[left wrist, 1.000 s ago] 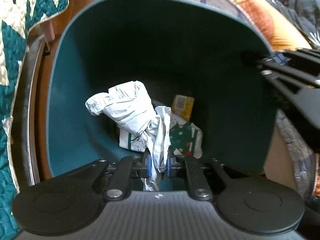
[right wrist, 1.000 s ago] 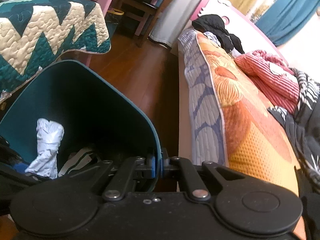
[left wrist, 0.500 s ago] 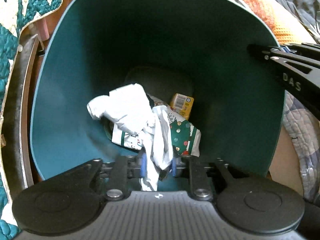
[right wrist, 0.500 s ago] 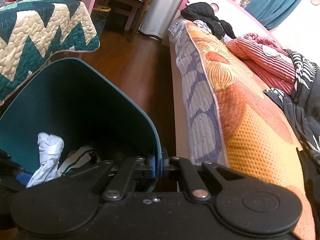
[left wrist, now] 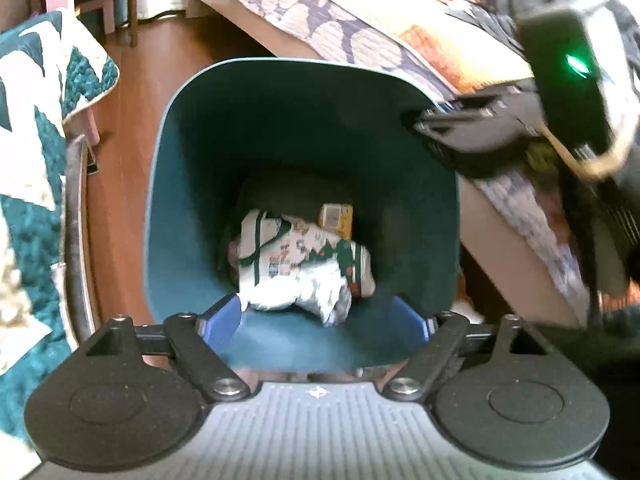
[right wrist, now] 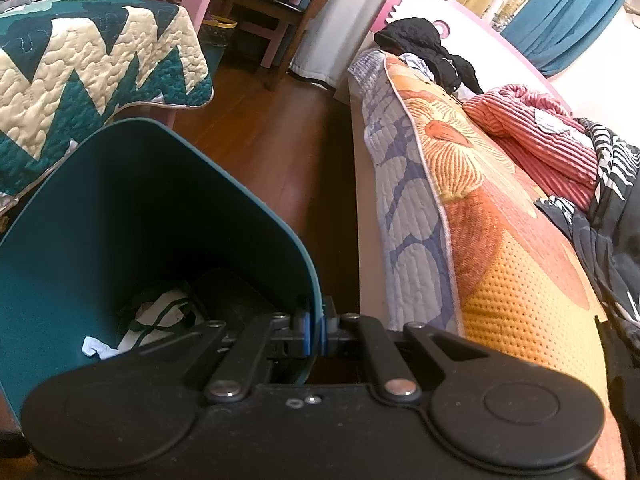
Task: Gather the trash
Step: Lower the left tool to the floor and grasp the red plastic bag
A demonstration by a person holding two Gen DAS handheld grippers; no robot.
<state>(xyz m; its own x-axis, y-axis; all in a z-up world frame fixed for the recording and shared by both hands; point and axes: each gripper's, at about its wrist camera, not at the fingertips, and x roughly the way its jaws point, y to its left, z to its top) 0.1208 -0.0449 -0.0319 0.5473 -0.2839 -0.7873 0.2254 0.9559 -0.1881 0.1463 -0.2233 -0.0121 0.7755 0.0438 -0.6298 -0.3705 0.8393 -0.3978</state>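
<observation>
Teal bin (left wrist: 192, 184), open mouth facing up, sits on the floor beside the bed | right gripper (right wrist: 314, 330) pinches the bin's right rim | crumpled white wrapper (left wrist: 304, 292) lies at the bin's bottom, near edge, below the left gripper (left wrist: 316, 320) | its jaws are opening, nothing between.
</observation>
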